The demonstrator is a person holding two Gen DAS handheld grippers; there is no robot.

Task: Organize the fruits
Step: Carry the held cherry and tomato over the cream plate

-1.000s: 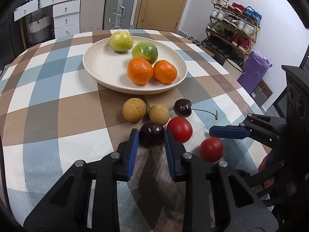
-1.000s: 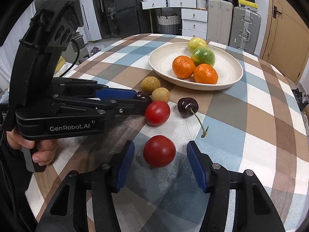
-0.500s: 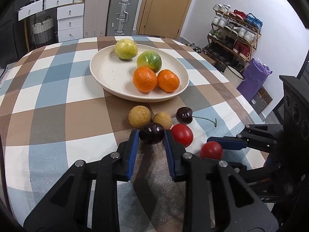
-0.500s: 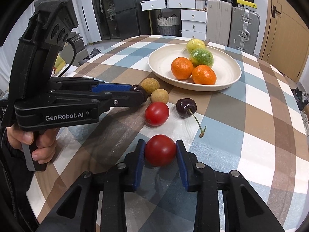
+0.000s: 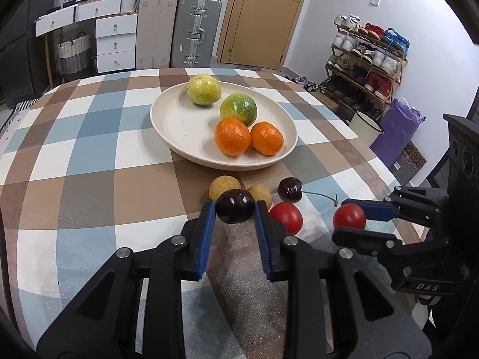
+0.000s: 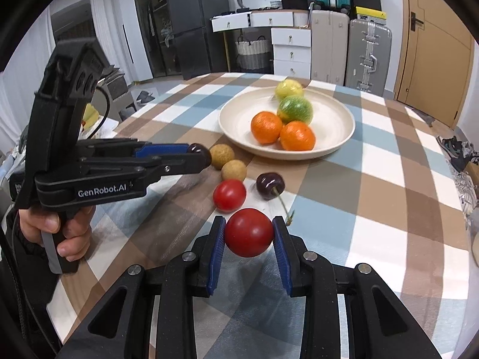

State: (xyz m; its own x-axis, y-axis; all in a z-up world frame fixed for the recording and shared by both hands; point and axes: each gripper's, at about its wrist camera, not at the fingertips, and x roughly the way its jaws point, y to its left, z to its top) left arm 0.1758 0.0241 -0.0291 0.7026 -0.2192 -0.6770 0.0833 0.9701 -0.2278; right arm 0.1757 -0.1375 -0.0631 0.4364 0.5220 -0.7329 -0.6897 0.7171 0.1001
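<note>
My left gripper [image 5: 235,211] is shut on a dark cherry [image 5: 235,205], held just above the checked tablecloth. The right gripper [image 6: 248,233] is shut on a red cherry tomato [image 6: 248,232], also lifted slightly. On the cloth lie a second red tomato [image 6: 229,195], a stemmed dark cherry [image 6: 270,185] and two tan longans [image 6: 221,155] [image 6: 233,170]. Beyond them a cream plate [image 5: 176,125] holds two oranges [image 5: 232,136], a green fruit [image 5: 238,109] and a yellow fruit [image 5: 204,89]. The right gripper [image 5: 348,220] with its tomato shows at the right of the left wrist view.
A hand [image 6: 55,227] holds the left gripper's handle at the left of the right wrist view. Past the round table stand suitcases [image 5: 197,33], white drawers [image 5: 115,42], a door and a shoe rack [image 5: 366,56]. The table's right edge [image 5: 389,176] drops to the floor.
The right gripper's jaws closed on the red tomato and raised it a little. The left gripper lifted its dark cherry off the cloth and tipped up slightly.
</note>
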